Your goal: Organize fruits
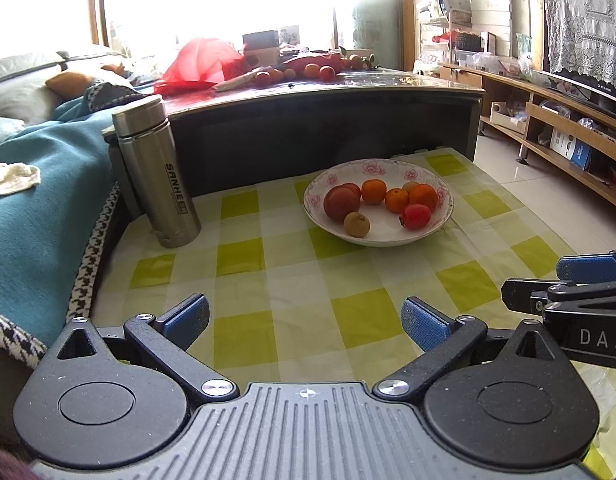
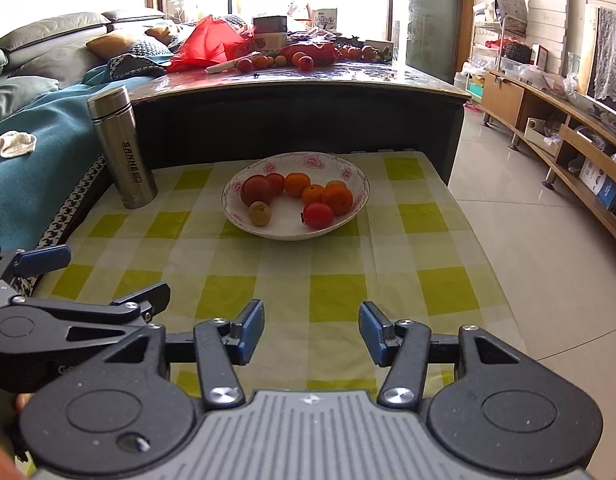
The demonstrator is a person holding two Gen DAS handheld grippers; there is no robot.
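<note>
A white bowl with pink flowers on its rim [image 1: 336, 174] [image 2: 244, 176] stands on the green-checked cloth [image 1: 292, 280] [image 2: 336, 292]. It holds several fruits: oranges [image 1: 374, 191] [image 2: 337, 199], a dark red apple [image 1: 341, 203] [image 2: 257, 189], a red tomato [image 1: 416, 216] [image 2: 318, 215] and a small brownish fruit [image 1: 357, 224] [image 2: 259, 213]. My left gripper [image 1: 304, 322] is open and empty, well short of the bowl. My right gripper [image 2: 311, 332] is open and empty too. Each gripper shows at the side of the other's view.
A steel flask [image 1: 158, 172] [image 2: 122, 148] stands at the cloth's back left. Behind it a dark table [image 1: 328, 92] [image 2: 308, 84] carries more fruit and a red bag [image 1: 200, 62] [image 2: 206, 42]. A sofa with a teal blanket [image 1: 40, 184] lies left; tiled floor [image 2: 548, 260] lies right.
</note>
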